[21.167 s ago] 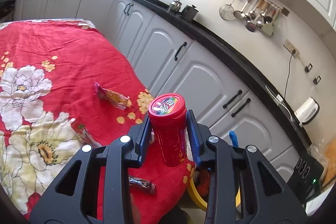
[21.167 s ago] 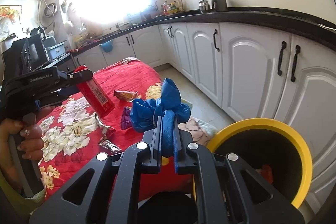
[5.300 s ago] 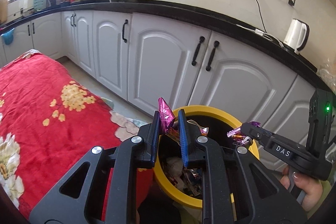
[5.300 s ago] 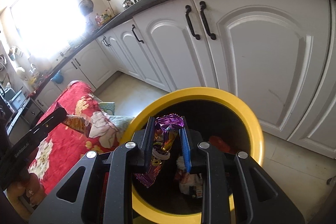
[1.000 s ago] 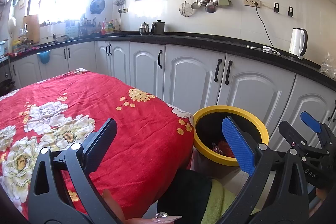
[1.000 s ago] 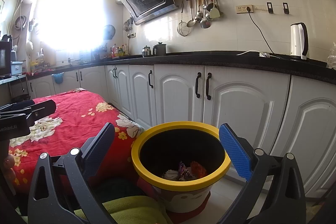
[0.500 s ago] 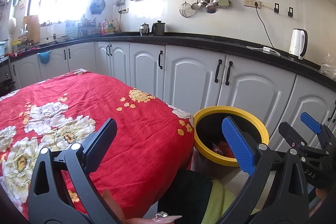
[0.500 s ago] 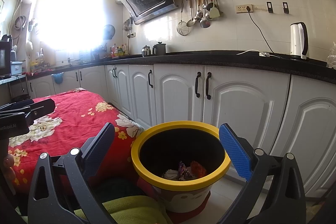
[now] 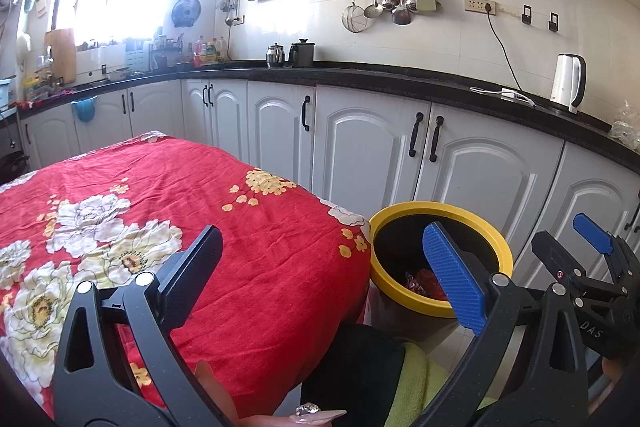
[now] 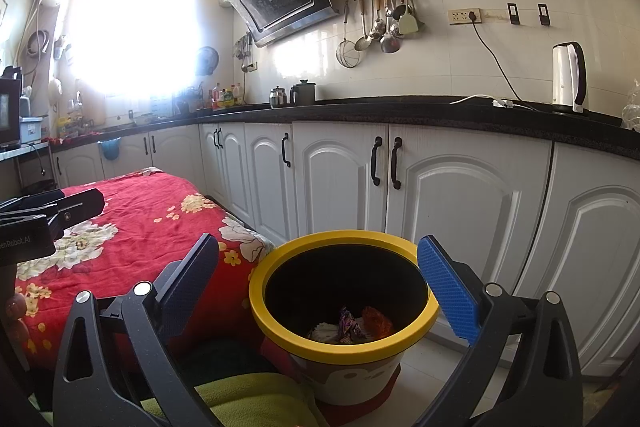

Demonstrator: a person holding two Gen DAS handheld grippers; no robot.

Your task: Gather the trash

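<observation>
Right wrist view, tongs (image 10: 318, 287) spread wide, wrappers (image 10: 352, 325) in bin (image 10: 340, 349)

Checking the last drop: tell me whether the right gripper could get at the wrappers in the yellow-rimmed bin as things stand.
Probably yes. The right gripper is open, holds nothing, and sits over the bin. The bin has no lid, and the wrappers lie exposed at the bottom. Only the depth could make it awkward.
</observation>
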